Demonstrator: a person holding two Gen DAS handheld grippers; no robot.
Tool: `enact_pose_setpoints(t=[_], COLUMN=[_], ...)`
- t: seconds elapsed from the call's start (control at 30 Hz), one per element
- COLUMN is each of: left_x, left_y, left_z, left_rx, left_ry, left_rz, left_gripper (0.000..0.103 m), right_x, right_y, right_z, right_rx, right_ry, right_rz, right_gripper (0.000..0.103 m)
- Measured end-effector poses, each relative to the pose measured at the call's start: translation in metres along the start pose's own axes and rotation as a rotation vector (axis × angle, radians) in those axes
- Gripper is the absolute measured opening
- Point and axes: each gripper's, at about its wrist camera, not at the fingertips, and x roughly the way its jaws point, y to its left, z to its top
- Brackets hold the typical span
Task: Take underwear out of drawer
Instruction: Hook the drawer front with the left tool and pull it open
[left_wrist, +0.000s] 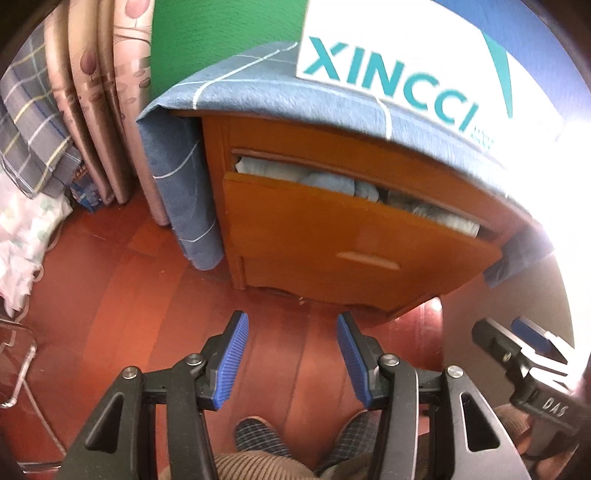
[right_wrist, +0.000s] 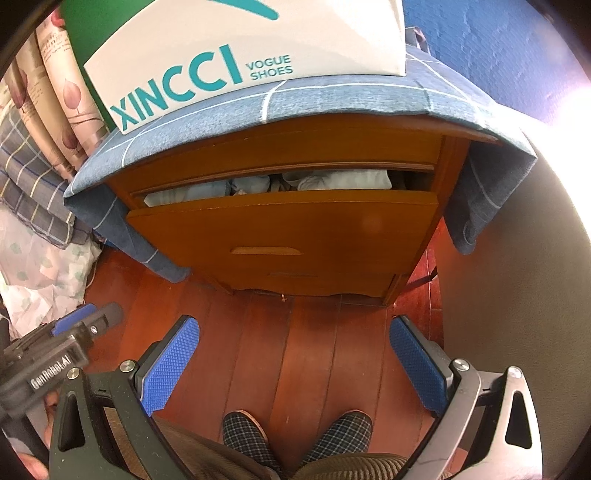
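Underwear (right_wrist: 332, 181), pale blue folded pieces, sits packed in the top drawer (right_wrist: 288, 229), which is pulled slightly out, centre frame. Drawer belongs to wooden nightstand (left_wrist: 332, 243) draped with blue checked cloth (right_wrist: 332, 99); white shoe box (right_wrist: 221, 55) on top. Left gripper (left_wrist: 291, 354) lower centre, fingers apart, nothing between. Right gripper (right_wrist: 295, 369) same, fingers wide apart, empty, over red wood floor (right_wrist: 295, 332). Slippers (right_wrist: 243, 432) at bottom edge.

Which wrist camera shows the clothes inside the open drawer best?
Right wrist: the light blue clothes show sharply across nearly the whole gap of the top drawer. Left wrist sees them at an angle, blurred, with glare at the right end.
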Motion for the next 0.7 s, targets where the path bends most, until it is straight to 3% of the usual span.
enact_pose_setpoints(t=[0.2, 0.37, 0.53, 0.7], left_x=[0.013, 0.038, 0.069, 0.097], left_y=[0.012, 0.018, 0.041, 0.058], left_z=[0.022, 0.043, 0.057, 0.062], left_rx=[-0.156, -0.27, -0.49, -0.678], left_ry=[0.019, 0.042, 0.061, 0.087], left_rz=[-0.183, -0.245, -0.314, -0.386], left_gripper=[0.06, 0.064, 0.075, 0.077], right_x=[-0.002, -0.007, -0.01, -0.013], right_y=[-0.004, -0.009, -0.017, -0.024], right_z=[0.001, 0.0, 0.0, 0.001], right_rx=[0.02, 0.033, 0.064, 0.092], right_ry=[-0.009, -0.025, -0.036, -0.054], right_rz=[0.02, 0.035, 0.06, 0.083], right_gripper=[0.102, 0.102, 0.102, 0.102])
